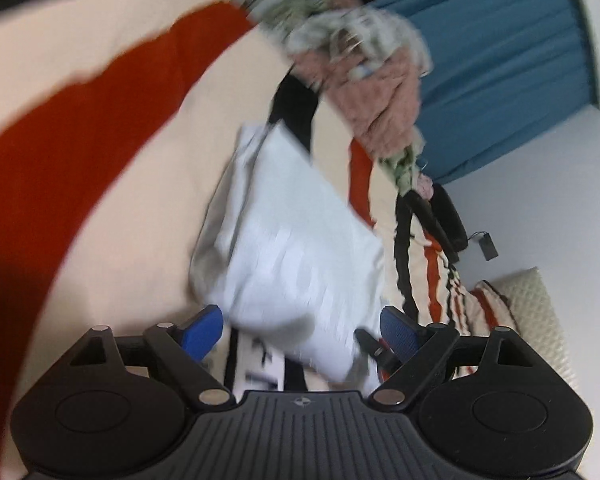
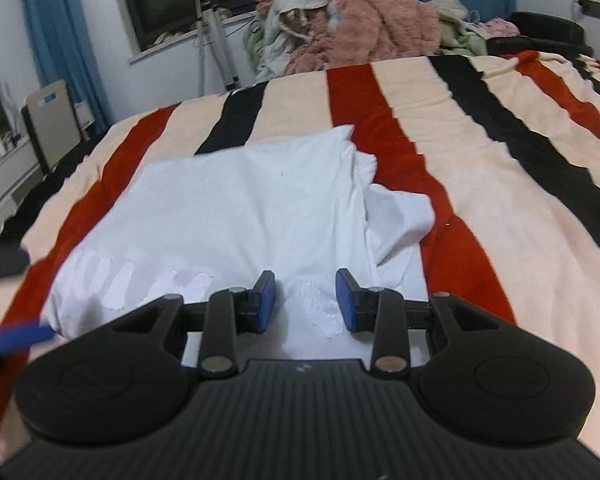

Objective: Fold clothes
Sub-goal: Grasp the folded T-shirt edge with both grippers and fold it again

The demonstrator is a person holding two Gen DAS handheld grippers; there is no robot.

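White shirt (image 2: 236, 208) lies part-folded on the bed (image 2: 480, 168), sleeve loose at right; both tools, left tool (image 1: 300, 332) and right tool (image 2: 306, 300), gape empty, so next likely tucks that sleeve.

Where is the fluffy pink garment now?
In the right wrist view, the fluffy pink garment lies on the clothes pile beyond the striped blanket's far edge.

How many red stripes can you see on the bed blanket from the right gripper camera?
3 clear red stripes on the blanket: one left of the white shirt, one running under its right side, one at far right. More may lie out of view.
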